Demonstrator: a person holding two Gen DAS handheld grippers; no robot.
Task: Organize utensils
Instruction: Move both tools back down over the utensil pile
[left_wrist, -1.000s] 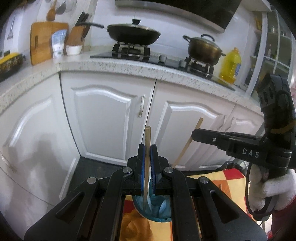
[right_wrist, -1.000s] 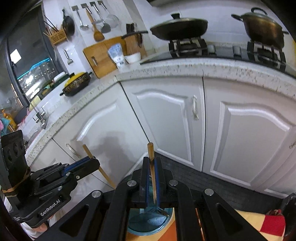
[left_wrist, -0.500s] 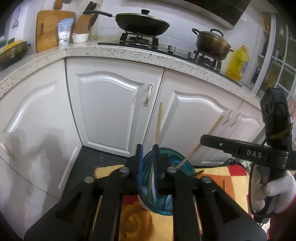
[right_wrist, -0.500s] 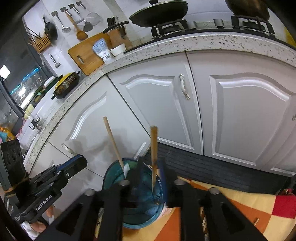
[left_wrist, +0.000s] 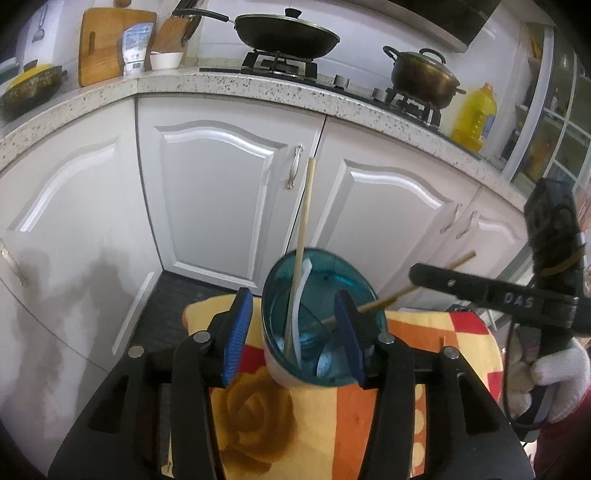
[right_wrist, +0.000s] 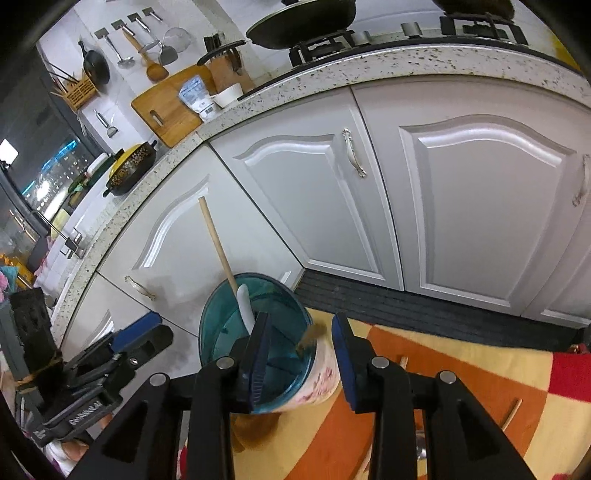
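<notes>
So the teal utensil cup (left_wrist: 319, 317) sits on the orange-and-yellow cloth (left_wrist: 258, 413), dead centre in my left wrist view. Inside it I see a wooden chopstick (left_wrist: 303, 229) standing nearly upright, a white plastic utensil (left_wrist: 297, 314) right beside it, and a second chopstick (left_wrist: 391, 301) leaning out toward 2 o'clock. My left hand-held gripper (left_wrist: 293, 328) is spread wide, pads either side of the cup, holding nothing. The right hand-held gripper (right_wrist: 299, 360) is spread too, and empty. White cabinet doors (left_wrist: 229, 199) at 12 o'clock, under the speckled counter (left_wrist: 258, 83).
</notes>
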